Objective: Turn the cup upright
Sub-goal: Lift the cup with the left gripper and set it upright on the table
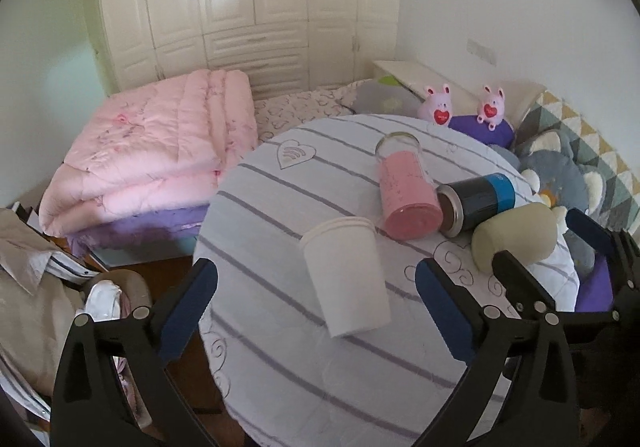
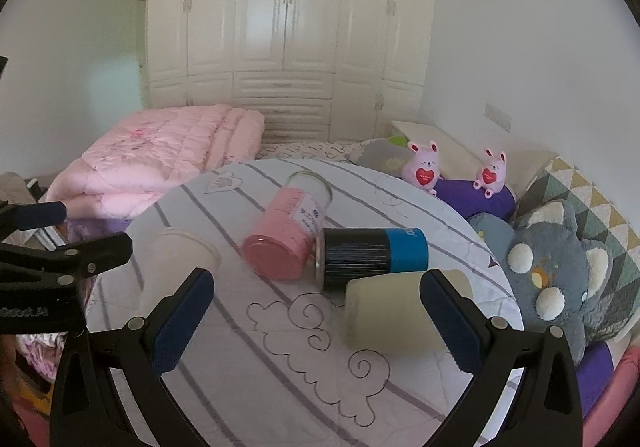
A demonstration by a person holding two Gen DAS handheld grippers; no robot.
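Several cups lie on their sides on a round table with a striped cloth (image 1: 288, 359). A white paper cup (image 1: 346, 275) lies between the open fingers of my left gripper (image 1: 316, 287), mouth toward the far side. A pink glass cup (image 1: 404, 193), a black and blue cup (image 1: 476, 203) and a cream cup (image 1: 516, 239) lie to the right. My right gripper (image 2: 316, 305) is open, and the cream cup (image 2: 396, 311) lies just inside its right finger. The pink cup (image 2: 286, 233), black and blue cup (image 2: 372, 255) and blurred white cup (image 2: 176, 263) show there too.
A bed with a folded pink quilt (image 1: 160, 151) stands behind the table. Two pink plush toys (image 1: 438, 105) and a grey plush (image 2: 556, 275) sit at the right. Clothes (image 1: 36, 287) are piled at the left. My left gripper shows at the right wrist view's left edge (image 2: 60, 243).
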